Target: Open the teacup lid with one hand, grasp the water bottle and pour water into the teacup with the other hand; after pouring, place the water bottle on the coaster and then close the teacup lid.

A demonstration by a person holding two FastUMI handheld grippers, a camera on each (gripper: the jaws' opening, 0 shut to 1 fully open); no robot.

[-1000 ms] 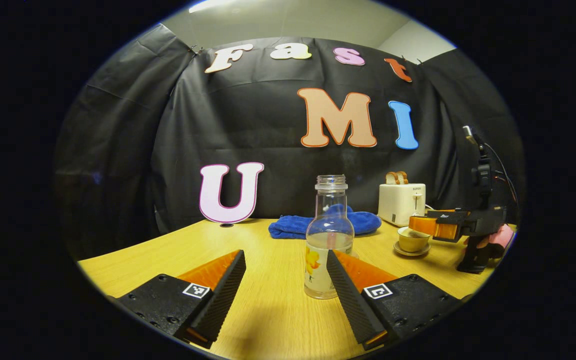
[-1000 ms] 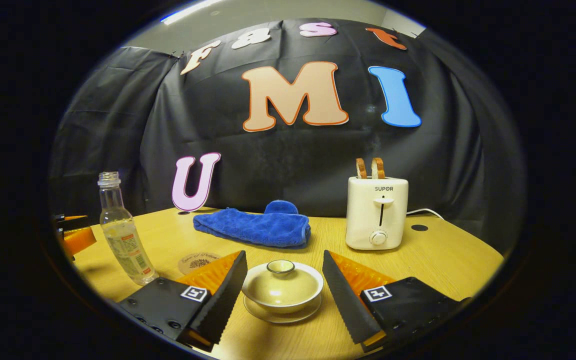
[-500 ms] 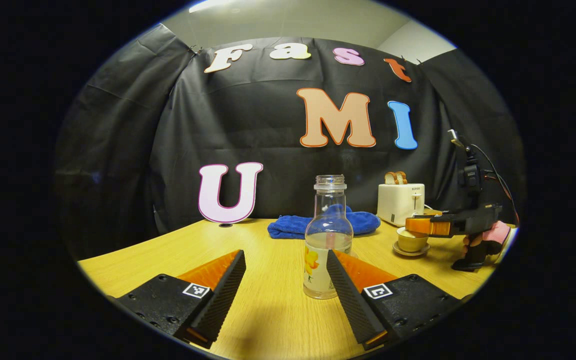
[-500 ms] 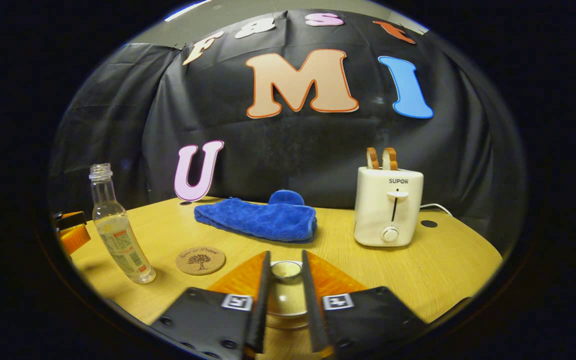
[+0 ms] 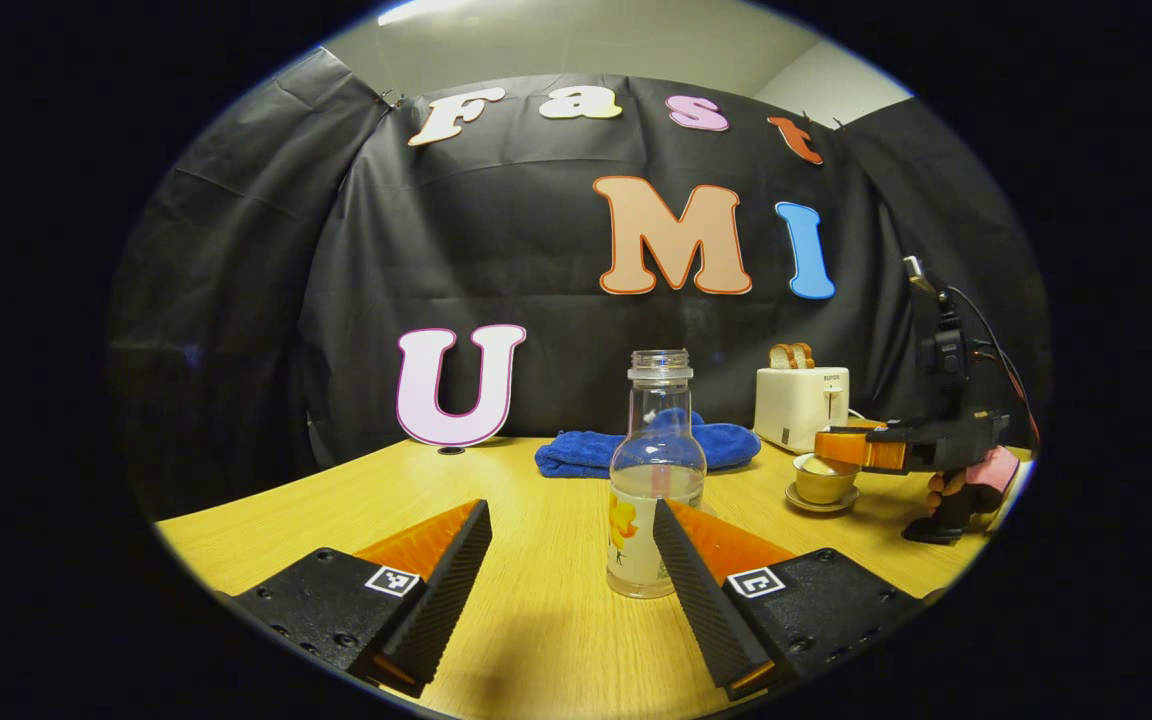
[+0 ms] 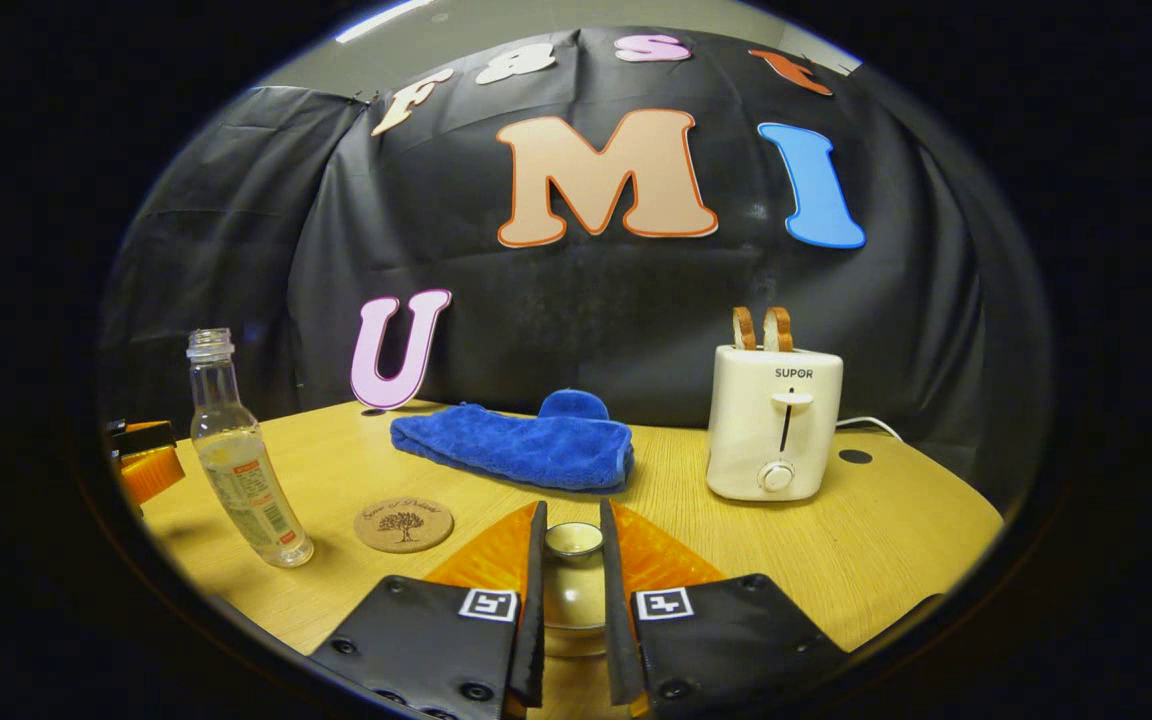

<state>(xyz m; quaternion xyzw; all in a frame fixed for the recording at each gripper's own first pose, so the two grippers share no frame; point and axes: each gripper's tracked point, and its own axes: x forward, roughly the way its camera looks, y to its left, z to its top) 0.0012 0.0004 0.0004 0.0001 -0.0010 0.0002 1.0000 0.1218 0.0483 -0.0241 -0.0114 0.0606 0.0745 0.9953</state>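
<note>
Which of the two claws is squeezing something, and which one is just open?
The right claw is squeezing: both its fingers press the knob of the teacup lid. The left claw stands wide open, with the water bottle untouched in front of it.

Right tool [image 6: 572,600] now clamped on lid [image 6: 574,541].

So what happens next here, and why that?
Probably the right gripper lifts the teacup lid straight up. Its fingers look closed on the lid's knob, and in the left gripper view the lid sits on or just above the teacup. The water bottle stands between the open fingers of the left gripper, ungrasped, and pouring needs an uncovered cup.
</note>
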